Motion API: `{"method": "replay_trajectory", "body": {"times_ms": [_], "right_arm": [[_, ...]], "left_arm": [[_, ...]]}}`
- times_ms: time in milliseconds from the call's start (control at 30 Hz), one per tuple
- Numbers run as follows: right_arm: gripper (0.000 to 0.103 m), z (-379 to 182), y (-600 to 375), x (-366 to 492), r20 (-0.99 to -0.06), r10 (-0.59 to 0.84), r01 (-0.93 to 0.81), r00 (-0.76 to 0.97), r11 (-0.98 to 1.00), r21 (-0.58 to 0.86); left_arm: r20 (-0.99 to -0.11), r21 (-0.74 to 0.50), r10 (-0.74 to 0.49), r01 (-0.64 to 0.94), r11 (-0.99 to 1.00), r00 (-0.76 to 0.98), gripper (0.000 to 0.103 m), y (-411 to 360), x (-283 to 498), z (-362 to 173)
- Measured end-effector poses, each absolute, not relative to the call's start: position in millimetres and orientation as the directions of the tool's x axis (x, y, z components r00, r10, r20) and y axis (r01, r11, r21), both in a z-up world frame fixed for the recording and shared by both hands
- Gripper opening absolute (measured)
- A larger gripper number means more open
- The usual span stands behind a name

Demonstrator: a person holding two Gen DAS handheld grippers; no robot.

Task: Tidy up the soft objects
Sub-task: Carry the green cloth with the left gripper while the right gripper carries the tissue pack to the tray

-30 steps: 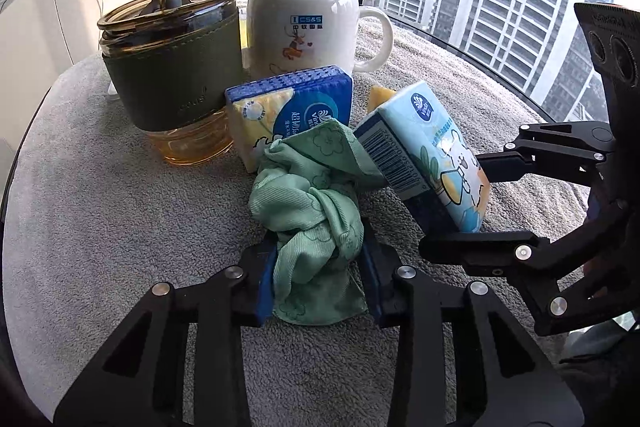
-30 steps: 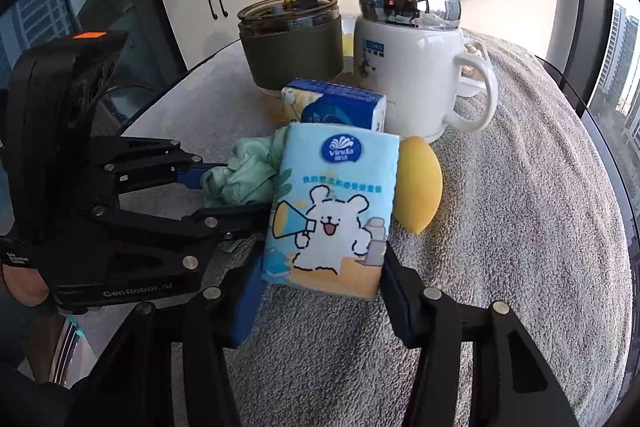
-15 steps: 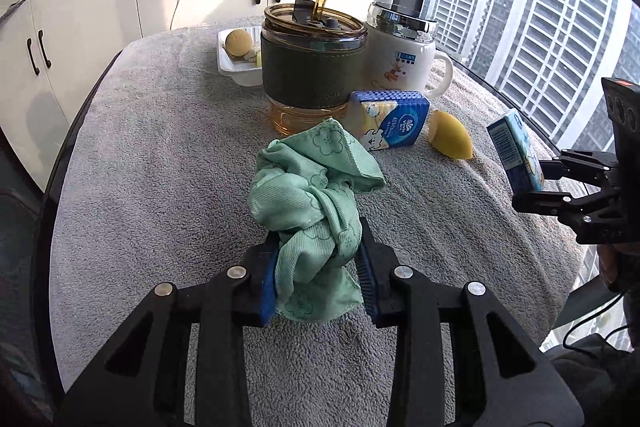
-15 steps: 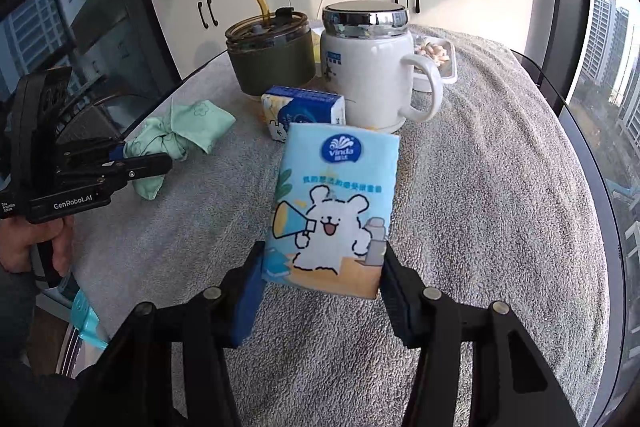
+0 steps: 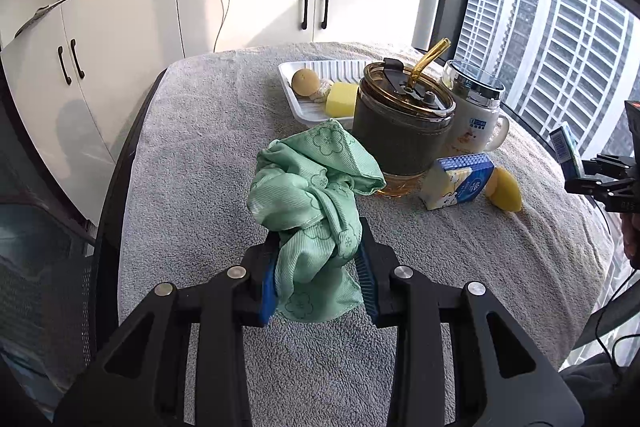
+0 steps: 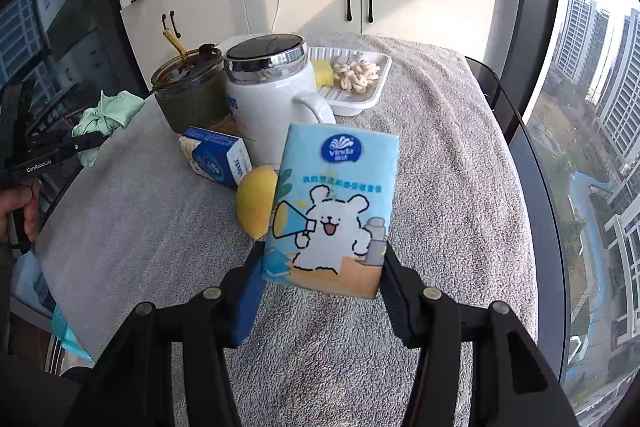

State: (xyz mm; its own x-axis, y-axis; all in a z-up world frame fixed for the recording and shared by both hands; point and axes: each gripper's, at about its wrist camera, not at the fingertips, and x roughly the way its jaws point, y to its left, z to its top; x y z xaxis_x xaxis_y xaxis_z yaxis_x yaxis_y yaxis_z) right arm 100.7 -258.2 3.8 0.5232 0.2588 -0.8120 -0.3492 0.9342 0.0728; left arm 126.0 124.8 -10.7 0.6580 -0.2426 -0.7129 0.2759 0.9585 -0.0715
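Two things are held up: the left hand-held gripper (image 5: 318,275) pinches a green cloth (image 5: 310,195), the right hand-held gripper (image 6: 322,283) squeezes a tissue pack (image 6: 334,207).

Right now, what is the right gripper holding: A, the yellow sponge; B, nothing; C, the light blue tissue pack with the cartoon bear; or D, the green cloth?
C: in the right wrist view the right gripper has its blue pads pressed on both sides of the light blue tissue pack with the cartoon bear, lifted clear of the grey towel; the green cloth is clamped in the left gripper.
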Motion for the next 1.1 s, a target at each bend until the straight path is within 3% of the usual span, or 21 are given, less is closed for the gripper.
{"method": "replay_trajectory", "body": {"times_ms": [667, 1100], "right_arm": [[0.056, 36.9, -280.6, 215.7, -0.818, 0.174, -0.373, 0.548, 0.926, -0.053], [0.056, 32.7, -248.6, 332.5, -0.853, 0.227, -0.475, 0.469, 0.880, -0.027]], "left_arm": [[-0.701, -0.006, -0.256, 0.353, 0.936, 0.666, 0.031, 124.6, 243.7, 24.5], [-0.778, 0.030, -0.301, 0.512, 0.859, 0.551, 0.031, 69.1, 344.7, 4.0]]}}
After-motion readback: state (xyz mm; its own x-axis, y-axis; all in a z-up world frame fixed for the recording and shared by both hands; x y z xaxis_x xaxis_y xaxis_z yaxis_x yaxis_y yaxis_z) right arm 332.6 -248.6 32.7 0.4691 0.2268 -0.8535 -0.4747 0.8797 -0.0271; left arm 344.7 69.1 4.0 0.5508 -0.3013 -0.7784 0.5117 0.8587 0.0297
